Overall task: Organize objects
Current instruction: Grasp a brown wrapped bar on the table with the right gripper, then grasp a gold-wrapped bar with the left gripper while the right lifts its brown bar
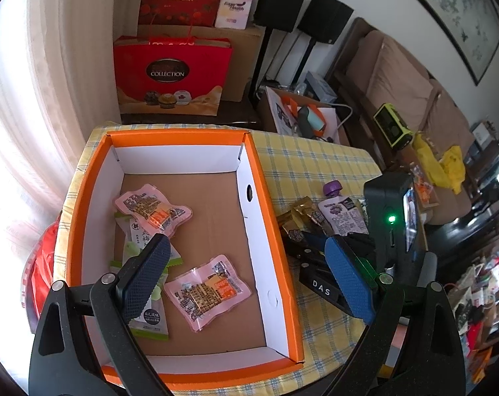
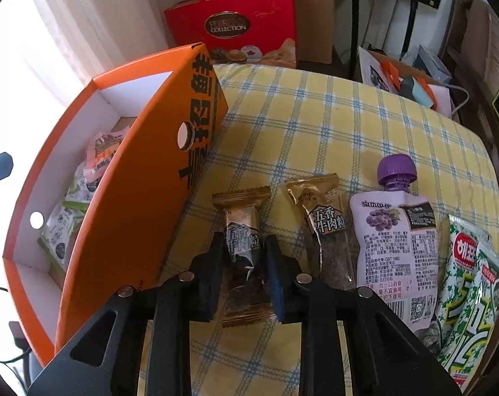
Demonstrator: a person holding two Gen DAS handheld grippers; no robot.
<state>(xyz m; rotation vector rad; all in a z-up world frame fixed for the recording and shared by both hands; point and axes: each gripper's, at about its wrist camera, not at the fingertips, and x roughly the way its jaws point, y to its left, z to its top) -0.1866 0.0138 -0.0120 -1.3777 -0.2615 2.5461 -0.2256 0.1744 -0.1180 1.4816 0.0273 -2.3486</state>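
Gold foil beef-snack packet lies flat on the bench, clamped between the right gripper jaws, presumably for transfer. Just right of those jaws: second gold packet, purple-capped grape pouch. Left of them: open orange cardboard box holding sorted packets. Left gripper hangs over the box, jaws wide, empty

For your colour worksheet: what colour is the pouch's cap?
Purple cap, clearest in the right wrist view.
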